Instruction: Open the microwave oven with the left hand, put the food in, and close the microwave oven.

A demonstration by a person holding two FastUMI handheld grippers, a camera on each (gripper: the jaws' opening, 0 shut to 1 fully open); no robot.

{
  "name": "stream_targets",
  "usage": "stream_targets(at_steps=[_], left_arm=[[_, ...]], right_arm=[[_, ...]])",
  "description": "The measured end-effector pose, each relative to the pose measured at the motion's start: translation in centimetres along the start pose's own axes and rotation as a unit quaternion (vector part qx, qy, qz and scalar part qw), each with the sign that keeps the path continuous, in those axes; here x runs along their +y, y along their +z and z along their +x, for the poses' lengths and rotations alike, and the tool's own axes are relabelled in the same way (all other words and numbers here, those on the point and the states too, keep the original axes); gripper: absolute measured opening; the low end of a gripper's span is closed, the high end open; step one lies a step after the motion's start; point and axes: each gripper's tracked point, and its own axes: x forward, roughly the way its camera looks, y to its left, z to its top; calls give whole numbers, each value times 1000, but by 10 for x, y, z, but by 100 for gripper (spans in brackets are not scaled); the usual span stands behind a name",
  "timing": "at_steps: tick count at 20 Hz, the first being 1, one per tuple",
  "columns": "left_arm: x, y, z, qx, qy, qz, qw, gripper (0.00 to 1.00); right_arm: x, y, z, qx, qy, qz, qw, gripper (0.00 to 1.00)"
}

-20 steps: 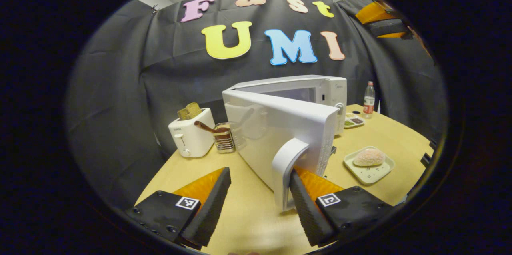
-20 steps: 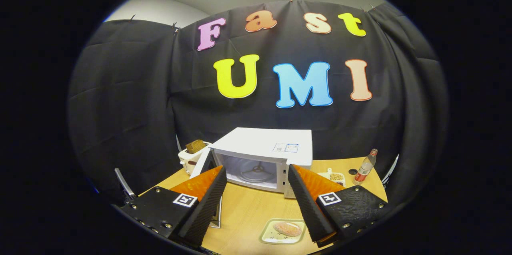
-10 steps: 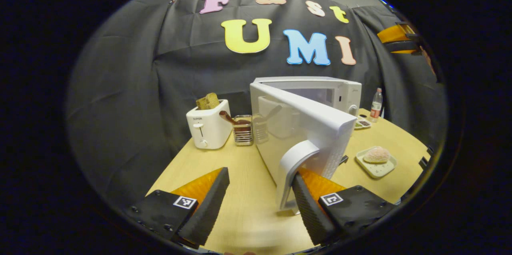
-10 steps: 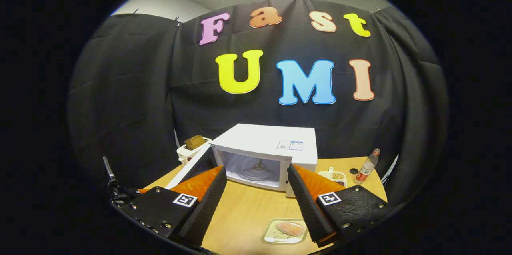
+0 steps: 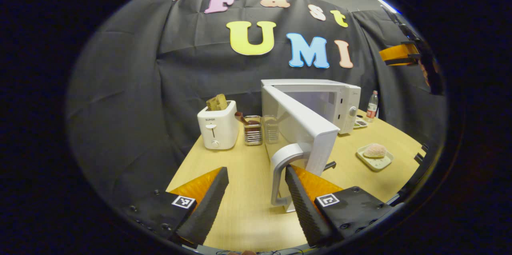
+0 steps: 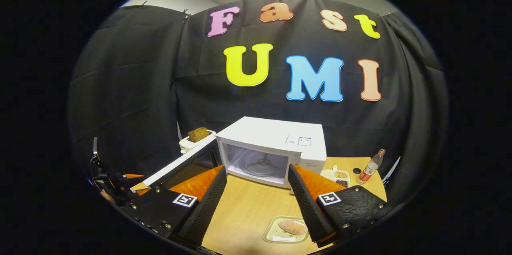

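Left gripper view has the left gripper [image 5: 254, 197], fingers wide, hooking the door handle [image 5: 282, 175] of the open microwave [image 5: 312, 99]; next, I'd say, the equally agape, empty right gripper [image 6: 257, 199] fetches the food tray [image 6: 286, 229].

Your microwave oven [image 6: 276, 147] is a white box standing on the table, its door [image 5: 302, 123] swung wide on the left hinge – the cavity with its glass turntable [image 6: 256, 164] lies bare. The food [image 6: 293, 227], a round pinkish bun, sits on a small pale tray [image 6: 276, 236] in front of the oven, well apart from it.
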Motion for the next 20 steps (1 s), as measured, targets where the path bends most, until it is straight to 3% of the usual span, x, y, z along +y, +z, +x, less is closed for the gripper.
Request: stream_targets(at_steps=[5, 9, 11, 16, 20], left_arm=[[13, 7, -30, -9, 45, -29, 999, 94], [1, 64, -76, -68, 99, -69, 990, 94], [-21, 97, -88, -95, 118, -61, 986, 95], [-78, 189, -94, -147, 116, -22, 982, 94], [-121, 237, -96, -172, 100, -37, 979, 94]], right_arm=[[-6, -2, 1, 7, 16, 3, 1000, 94], [-34, -15, 4, 12, 21, 4, 1000, 94], [-53, -25, 7, 21, 24, 5, 999, 94], [-94, -71, 15, 72, 49, -6, 996, 94], [-108, -129, 21, 150, 74, -19, 986, 95]])
